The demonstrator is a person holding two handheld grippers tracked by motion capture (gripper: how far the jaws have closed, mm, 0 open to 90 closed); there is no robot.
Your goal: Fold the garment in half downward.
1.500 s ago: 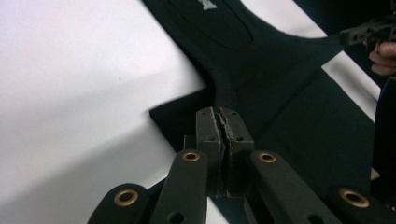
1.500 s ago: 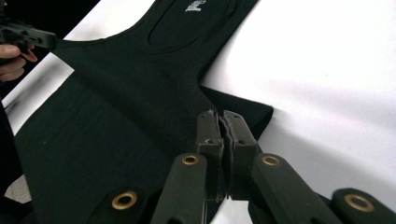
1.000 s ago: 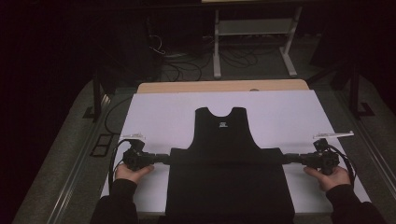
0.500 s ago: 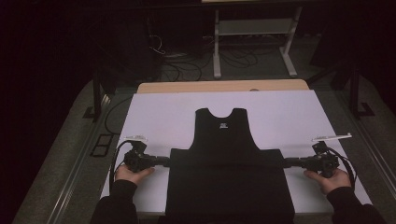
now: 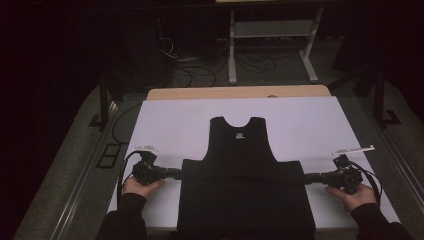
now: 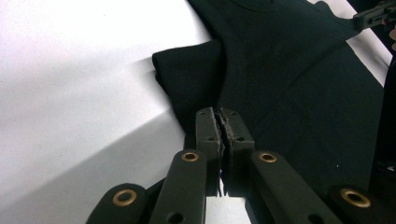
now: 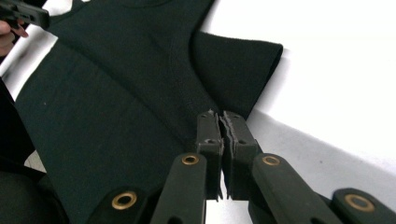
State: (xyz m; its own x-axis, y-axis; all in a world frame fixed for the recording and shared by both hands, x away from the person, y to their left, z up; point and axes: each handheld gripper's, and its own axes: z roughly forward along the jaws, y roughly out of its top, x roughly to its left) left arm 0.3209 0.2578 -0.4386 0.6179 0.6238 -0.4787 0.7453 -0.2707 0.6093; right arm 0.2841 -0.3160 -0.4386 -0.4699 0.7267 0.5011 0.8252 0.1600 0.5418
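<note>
A black short-sleeved garment (image 5: pixel 245 195) lies flat on the white table top (image 5: pixel 175 125), neck opening at the far end. My left gripper (image 5: pixel 181 173) is at the garment's left edge, level with the sleeve, and my right gripper (image 5: pixel 306 177) is at the right edge. In the left gripper view the jaws (image 6: pixel 219 114) are pressed together on the black cloth (image 6: pixel 289 84), just below the sleeve (image 6: pixel 187 70). In the right gripper view the jaws (image 7: pixel 220 116) are likewise closed on the cloth (image 7: pixel 116 93) beside the other sleeve (image 7: pixel 238 65).
A wooden table edge (image 5: pixel 240 92) shows beyond the white top. Farther back on the dark floor stand a metal frame (image 5: pixel 272 45) and loose cables (image 5: pixel 185 65). A hand holds each gripper near the table's front edge.
</note>
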